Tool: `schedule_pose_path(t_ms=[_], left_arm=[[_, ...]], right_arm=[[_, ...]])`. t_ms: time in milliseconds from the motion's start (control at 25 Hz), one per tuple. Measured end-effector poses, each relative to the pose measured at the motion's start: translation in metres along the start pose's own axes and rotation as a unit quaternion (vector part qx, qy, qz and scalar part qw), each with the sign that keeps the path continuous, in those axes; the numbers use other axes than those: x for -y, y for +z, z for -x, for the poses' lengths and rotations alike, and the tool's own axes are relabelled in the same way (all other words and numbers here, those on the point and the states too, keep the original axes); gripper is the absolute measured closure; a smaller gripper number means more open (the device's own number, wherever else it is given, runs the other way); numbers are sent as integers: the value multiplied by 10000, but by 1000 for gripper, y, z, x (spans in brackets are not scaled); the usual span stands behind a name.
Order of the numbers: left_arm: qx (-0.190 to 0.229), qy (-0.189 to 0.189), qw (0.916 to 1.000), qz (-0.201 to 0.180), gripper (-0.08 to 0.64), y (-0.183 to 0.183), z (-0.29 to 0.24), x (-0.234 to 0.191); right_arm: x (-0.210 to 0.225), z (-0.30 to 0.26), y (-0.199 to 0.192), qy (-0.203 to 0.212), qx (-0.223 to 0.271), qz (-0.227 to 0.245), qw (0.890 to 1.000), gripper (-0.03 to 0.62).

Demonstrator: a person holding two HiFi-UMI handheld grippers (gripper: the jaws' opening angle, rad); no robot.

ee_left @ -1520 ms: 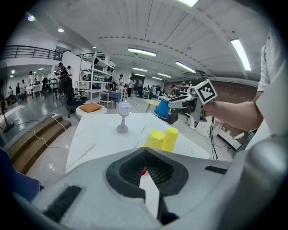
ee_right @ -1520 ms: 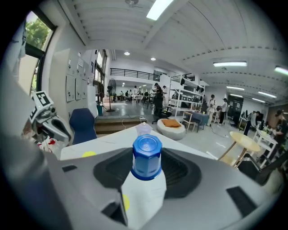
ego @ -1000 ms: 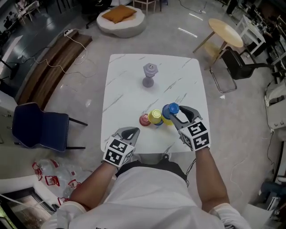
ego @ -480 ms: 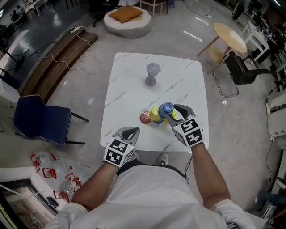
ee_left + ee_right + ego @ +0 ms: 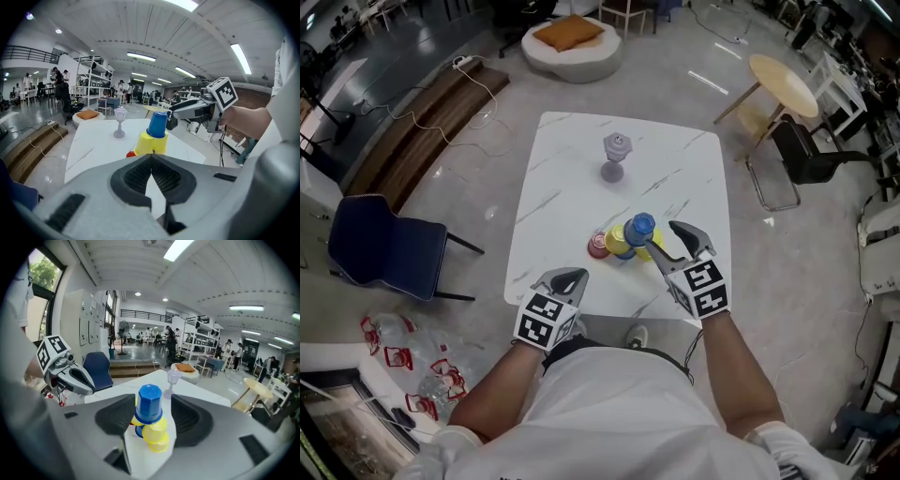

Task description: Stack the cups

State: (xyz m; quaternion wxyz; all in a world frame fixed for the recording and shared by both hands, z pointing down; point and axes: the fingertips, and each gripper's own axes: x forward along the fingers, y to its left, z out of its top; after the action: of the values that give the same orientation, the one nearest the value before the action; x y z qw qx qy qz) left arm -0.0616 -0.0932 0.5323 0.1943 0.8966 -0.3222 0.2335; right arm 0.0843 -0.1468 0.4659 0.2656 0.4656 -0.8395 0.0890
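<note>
An upturned blue cup (image 5: 639, 228) stands on top of two upturned yellow cups (image 5: 620, 242) near the table's front edge, with a red cup (image 5: 598, 247) at their left. My right gripper (image 5: 671, 244) is open; its jaws have just been opening and stand either side of the blue cup (image 5: 150, 409) without pressing it. A second blue cup (image 5: 137, 430) peeks from behind the yellow cups (image 5: 157, 436). My left gripper (image 5: 563, 280) is shut and holds nothing, hovering at the front edge; in its own view the left gripper (image 5: 151, 159) faces the stack (image 5: 157, 125).
A clear purple goblet (image 5: 617, 156) stands upright at the far middle of the white marble table (image 5: 562, 202). A blue chair (image 5: 380, 258) stands left of the table and a round wooden side table (image 5: 783, 80) at the far right.
My right gripper's jaws have spread apart and let go of the blue cup, which now rests on the yellow cups. My left gripper has stayed where it was.
</note>
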Motion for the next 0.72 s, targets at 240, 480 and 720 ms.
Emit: schedule_pose_path(t_ms=[240, 480, 720], left_arm=[[212, -78, 9997, -74, 552, 17, -6, 12], [99, -125, 9999, 4, 552, 12, -16, 20], [-95, -248, 9996, -102, 552, 2, -22, 38]], right_arm=[[6, 43, -46, -102, 377, -876, 9954, 515], [-13, 67, -110, 1, 107, -1683, 9857, 586], [-17, 73, -148, -90, -135, -1945, 9808, 588]])
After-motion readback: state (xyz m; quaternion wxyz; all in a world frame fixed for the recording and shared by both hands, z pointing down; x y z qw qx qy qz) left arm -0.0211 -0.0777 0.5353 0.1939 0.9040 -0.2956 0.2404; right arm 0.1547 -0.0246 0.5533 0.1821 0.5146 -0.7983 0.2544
